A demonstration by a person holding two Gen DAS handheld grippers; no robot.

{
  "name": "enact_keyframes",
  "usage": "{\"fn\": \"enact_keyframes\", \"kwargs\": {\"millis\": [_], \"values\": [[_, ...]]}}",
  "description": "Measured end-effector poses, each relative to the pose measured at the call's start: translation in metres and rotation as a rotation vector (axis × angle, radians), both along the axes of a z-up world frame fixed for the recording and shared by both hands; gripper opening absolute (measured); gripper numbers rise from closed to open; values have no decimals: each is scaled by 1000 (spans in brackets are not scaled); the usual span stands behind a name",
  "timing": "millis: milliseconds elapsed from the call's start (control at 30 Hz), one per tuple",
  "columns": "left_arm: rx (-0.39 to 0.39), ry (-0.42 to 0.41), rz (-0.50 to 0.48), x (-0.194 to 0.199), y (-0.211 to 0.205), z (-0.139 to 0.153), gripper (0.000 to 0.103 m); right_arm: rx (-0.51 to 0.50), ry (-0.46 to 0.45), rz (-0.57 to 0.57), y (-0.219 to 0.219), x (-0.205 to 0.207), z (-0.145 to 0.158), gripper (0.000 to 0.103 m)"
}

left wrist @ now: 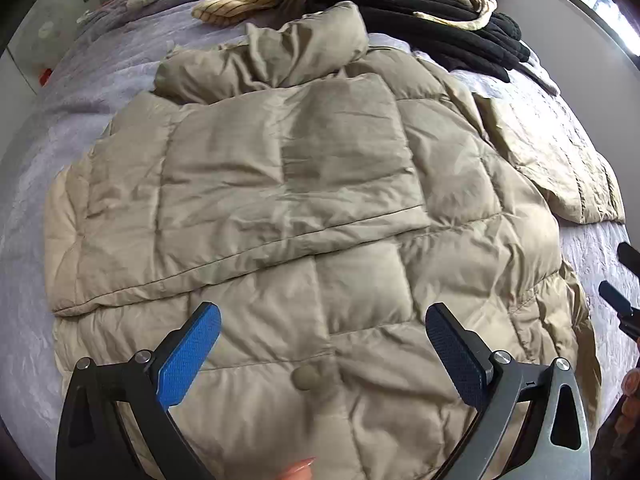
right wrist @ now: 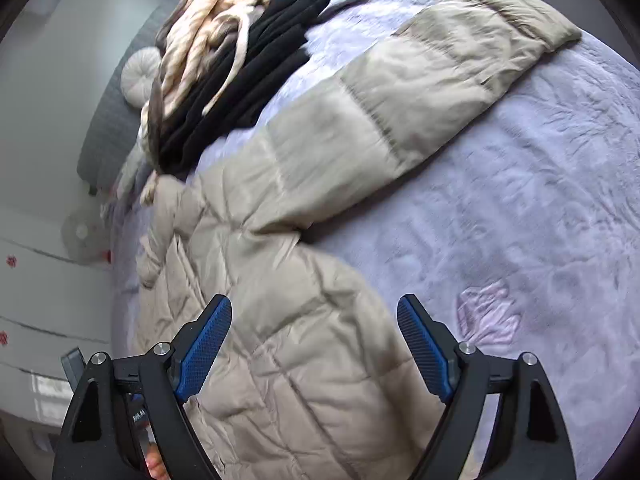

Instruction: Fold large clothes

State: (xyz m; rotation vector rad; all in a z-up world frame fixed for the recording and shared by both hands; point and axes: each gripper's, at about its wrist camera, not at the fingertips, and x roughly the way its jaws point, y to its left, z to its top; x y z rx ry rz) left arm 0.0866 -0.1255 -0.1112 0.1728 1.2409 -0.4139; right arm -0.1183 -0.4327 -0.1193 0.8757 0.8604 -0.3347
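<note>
Beige quilted puffer jacket (left wrist: 304,208) lies spread flat on a lavender bedspread (left wrist: 48,152), its collar (left wrist: 308,48) bunched at the far end and one sleeve already folded across the body, leaving a long straight edge over the quilted panels. Its other sleeve (right wrist: 420,80) stretches out over the bedspread, away from the body, ending near the far edge of the bed. A round snap button (left wrist: 306,376) shows on the jacket's near part, between the fingers of the left gripper (left wrist: 324,320). That gripper hovers above the jacket with its jaws spread wide and nothing between the blue pads. The right gripper (right wrist: 314,312) hangs over the jacket's edge where it meets the bedspread, its jaws likewise spread apart and gripping nothing; in the left wrist view its dark tips show at the right edge. Beyond the collar sits a pile of other clothes: a black garment (right wrist: 256,64) under a cream striped one (right wrist: 196,40). A round white cushion (right wrist: 138,76) rests against the grey headboard (right wrist: 108,132).
</note>
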Motion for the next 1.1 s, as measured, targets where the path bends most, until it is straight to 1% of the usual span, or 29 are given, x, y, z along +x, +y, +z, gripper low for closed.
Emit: {"fn": "enact_keyframes", "kwargs": {"millis": [100, 167, 267, 367, 467, 567, 633, 667, 733, 867, 967, 1033, 1067, 1100], "values": [[1, -4, -10, -1, -15, 0, 102, 15, -44, -46, -22, -8, 2, 87], [0, 12, -12, -1, -24, -1, 102, 2, -58, -75, -36, -11, 5, 87], [9, 27, -6, -2, -35, -3, 102, -17, -52, -109, -59, -13, 6, 87], [17, 28, 12, -3, -44, -4, 102, 0, -30, -161, -91, -16, 3, 87], [21, 26, 12, -3, -51, -5, 102, 42, -24, -204, -130, -18, -1, 87], [13, 50, 6, -1, -59, -8, 102, 81, -75, -269, -169, -25, 0, 87], [1, 73, -4, -1, -64, -11, 102, 111, -92, -309, -189, -27, -3, 87], [1, 73, -3, -1, -68, -11, 102, 132, -101, -325, -197, -27, -6, 87], [2, 73, 3, -2, -73, -11, 102, 209, -121, -357, -216, -24, -19, 87], [-7, 83, 9, -3, -80, -11, 102, 321, -175, -417, -235, -15, -41, 87], [13, 68, 3, -4, -85, -9, 102, 348, -204, -437, -242, -6, -48, 88], [45, 50, -7, -5, -90, -9, 102, 352, -223, -431, -244, -1, -47, 88], [56, 43, -10, -4, -93, -9, 102, 356, -226, -428, -245, 1, -46, 87], [66, 36, -12, -4, -94, -9, 102, 368, -223, -425, -246, 4, -47, 80]]}}
